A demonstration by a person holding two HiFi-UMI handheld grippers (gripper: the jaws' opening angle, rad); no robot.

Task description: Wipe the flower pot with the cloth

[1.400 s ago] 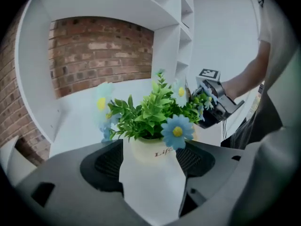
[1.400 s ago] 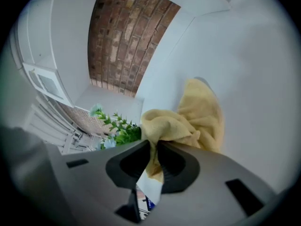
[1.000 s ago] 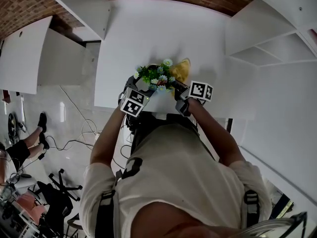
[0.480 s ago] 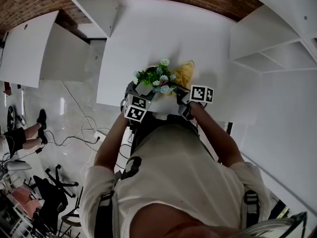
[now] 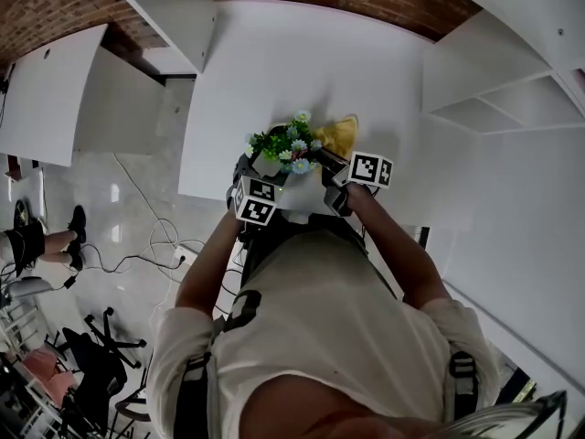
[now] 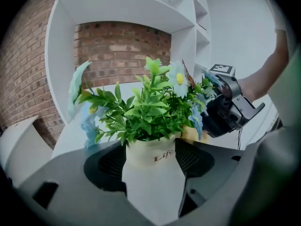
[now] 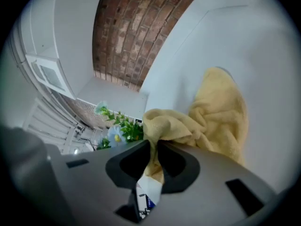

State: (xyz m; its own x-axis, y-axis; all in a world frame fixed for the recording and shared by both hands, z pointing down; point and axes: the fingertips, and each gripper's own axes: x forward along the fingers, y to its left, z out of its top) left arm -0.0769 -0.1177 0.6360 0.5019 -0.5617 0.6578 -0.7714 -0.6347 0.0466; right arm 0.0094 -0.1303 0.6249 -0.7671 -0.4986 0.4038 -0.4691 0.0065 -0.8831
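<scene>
Rolled slightly since a second ago: my left gripper (image 6: pixel 149 160), jaws clamped on both sides of the white flower pot (image 6: pixel 150 185), its plant upright above them. My right gripper (image 7: pixel 154 157): jaws nearly together, pinching a fold of the yellow cloth (image 7: pixel 216 117). The remainder trails ahead over the white table (image 5: pixel 274 71), just right of the pot.

Flower pot (image 6: pixel 150 173) lettering partly hidden behind fingers (image 6: pixel 190 158).
</scene>
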